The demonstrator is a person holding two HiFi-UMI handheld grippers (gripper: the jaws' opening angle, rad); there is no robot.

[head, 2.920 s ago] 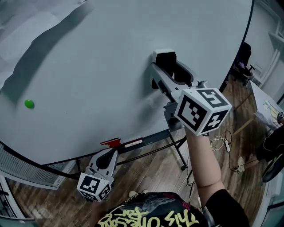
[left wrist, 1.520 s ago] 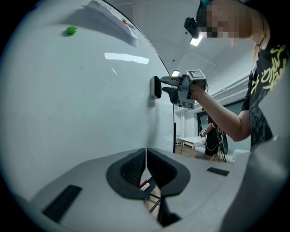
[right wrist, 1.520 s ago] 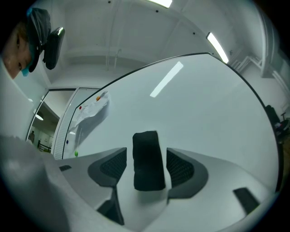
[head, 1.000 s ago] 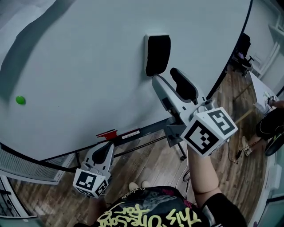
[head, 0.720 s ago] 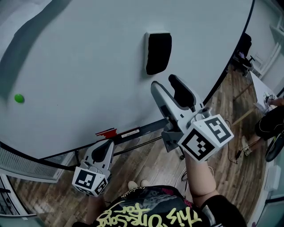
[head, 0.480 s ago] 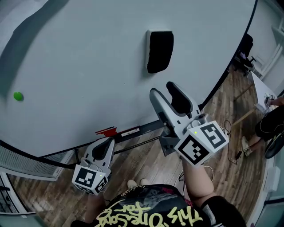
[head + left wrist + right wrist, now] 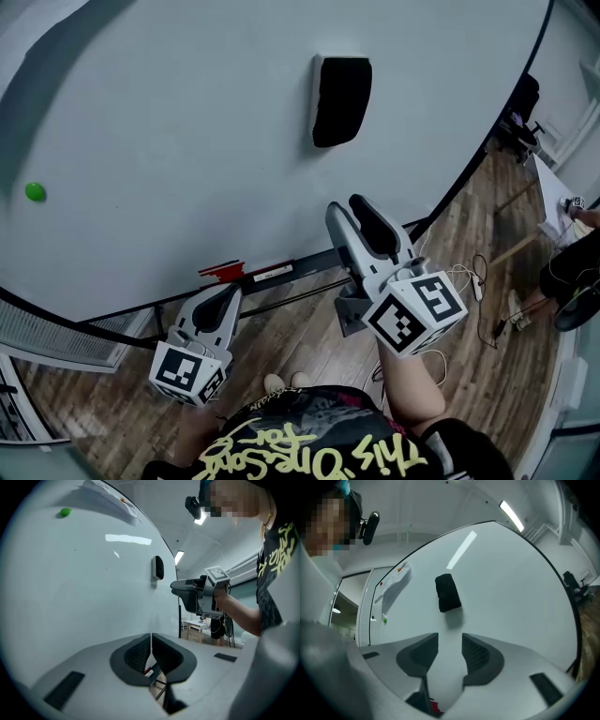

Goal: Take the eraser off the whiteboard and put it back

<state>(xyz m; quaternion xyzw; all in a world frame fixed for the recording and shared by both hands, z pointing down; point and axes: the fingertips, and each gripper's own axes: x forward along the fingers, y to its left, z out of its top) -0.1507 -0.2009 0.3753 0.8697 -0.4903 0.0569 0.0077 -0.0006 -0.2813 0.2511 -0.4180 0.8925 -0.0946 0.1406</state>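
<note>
The eraser (image 7: 339, 100), a black rectangular felt block on a pale backing, sits upright on the large white whiteboard (image 7: 187, 141), flat against the surface and free of both tongs. The right tongs (image 7: 349, 214) hang below it and well apart from it. Their jaws have just been closing and now stand partly apart with nothing between them; in the right gripper view only bare board shows in the gap, with the eraser (image 7: 448, 592) higher up. The left tongs (image 7: 223, 298) are low, near the board's bottom rail, with their dark pads pressed together on nothing.

The main risk, as I judge it, is the hold of the eraser on the board. Nothing supports it from beneath, so if its backing is not seated flat it could creep down or drop to the wooden floor (image 7: 319, 347). A careless upward swing of the right tongs would do the same harm, since a jaw tip catching the eraser's lower edge could peel it off.

If the eraser is to be gripped again, the half-narrowed jaws look too tight to pass over its width. They would push it along the board instead of straddling it.

The left tongs sit just beside the small red object (image 7: 223, 273) on the rail, and a nudge there could knock it loose.
</note>
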